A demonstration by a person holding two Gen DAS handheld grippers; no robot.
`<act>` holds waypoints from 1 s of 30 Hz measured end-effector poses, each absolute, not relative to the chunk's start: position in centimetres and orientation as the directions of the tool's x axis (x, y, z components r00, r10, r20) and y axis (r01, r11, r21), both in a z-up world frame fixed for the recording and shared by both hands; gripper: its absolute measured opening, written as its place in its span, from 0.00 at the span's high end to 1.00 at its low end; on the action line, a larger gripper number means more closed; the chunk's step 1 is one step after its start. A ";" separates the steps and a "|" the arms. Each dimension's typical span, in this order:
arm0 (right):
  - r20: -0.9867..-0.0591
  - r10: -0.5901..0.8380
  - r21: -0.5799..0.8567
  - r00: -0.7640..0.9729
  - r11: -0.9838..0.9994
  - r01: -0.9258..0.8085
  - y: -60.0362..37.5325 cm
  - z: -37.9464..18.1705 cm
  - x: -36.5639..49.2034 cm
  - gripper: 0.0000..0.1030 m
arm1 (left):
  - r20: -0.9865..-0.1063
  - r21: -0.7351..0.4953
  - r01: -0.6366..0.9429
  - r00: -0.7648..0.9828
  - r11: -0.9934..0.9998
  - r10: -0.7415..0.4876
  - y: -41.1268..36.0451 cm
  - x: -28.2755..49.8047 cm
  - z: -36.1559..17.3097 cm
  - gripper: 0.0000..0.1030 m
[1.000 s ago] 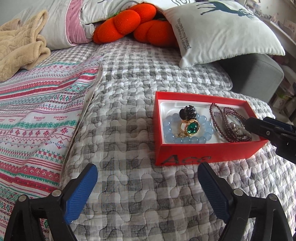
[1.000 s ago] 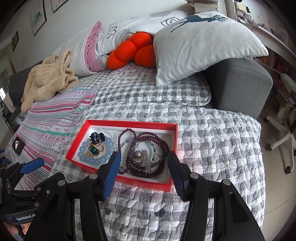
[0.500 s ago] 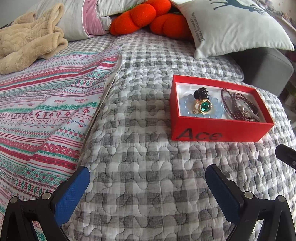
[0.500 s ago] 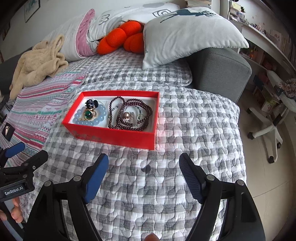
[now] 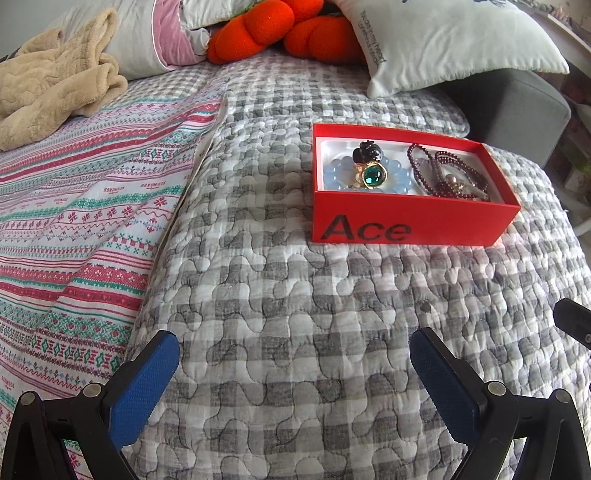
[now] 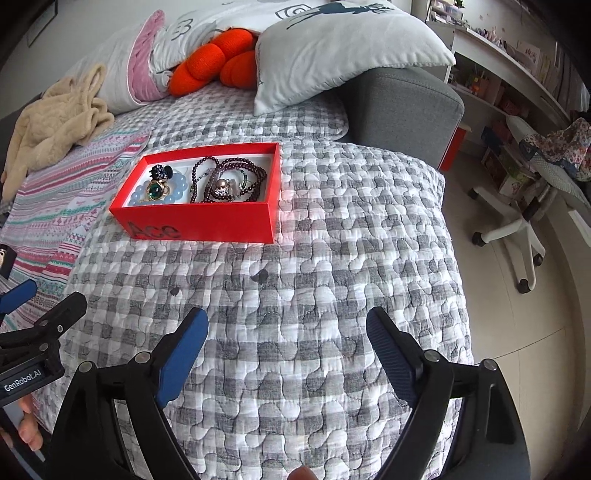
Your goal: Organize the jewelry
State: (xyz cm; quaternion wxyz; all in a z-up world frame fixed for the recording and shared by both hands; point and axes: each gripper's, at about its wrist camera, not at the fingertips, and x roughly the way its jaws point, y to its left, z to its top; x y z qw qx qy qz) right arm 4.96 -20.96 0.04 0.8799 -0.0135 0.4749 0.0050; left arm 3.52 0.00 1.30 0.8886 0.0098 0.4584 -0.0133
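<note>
A red box (image 5: 410,225) marked "Ace" sits on the grey checked quilt; it also shows in the right wrist view (image 6: 207,223). Inside lie a pale blue bead bracelet (image 5: 332,177), a green-stone gold ring (image 5: 372,176), a black clip (image 5: 366,152) and dark red bead strands (image 5: 443,170). The ring (image 6: 155,190) and the strands (image 6: 229,181) show in the right wrist view too. My left gripper (image 5: 293,373) is open and empty, well short of the box. My right gripper (image 6: 286,350) is open and empty, also back from the box.
A striped patterned blanket (image 5: 74,206) covers the bed's left side, with a beige fleece (image 5: 55,88) behind it. Orange cushions (image 5: 280,33) and a white pillow (image 5: 454,40) lie at the back. The grey sofa arm (image 6: 406,107) and an office chair base (image 6: 517,236) stand to the right.
Both grippers have pulled back from the box, which now looks farther away. The right gripper's jaws have spread wider. The jewelry stays in the box.
</note>
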 end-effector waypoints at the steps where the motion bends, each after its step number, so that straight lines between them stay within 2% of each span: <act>1: -0.835 -0.004 -0.018 0.551 1.000 -0.021 -21.0 0.1 4.9 0.13 | -0.816 0.006 0.034 0.578 0.999 -0.015 -0.1 3.5 1.2 0.01; 30: -0.841 -0.017 -0.030 0.540 0.999 -0.016 -20.8 -0.6 5.3 0.13 | -0.820 0.000 0.040 0.572 0.999 -0.023 -0.8 3.8 1.1 0.01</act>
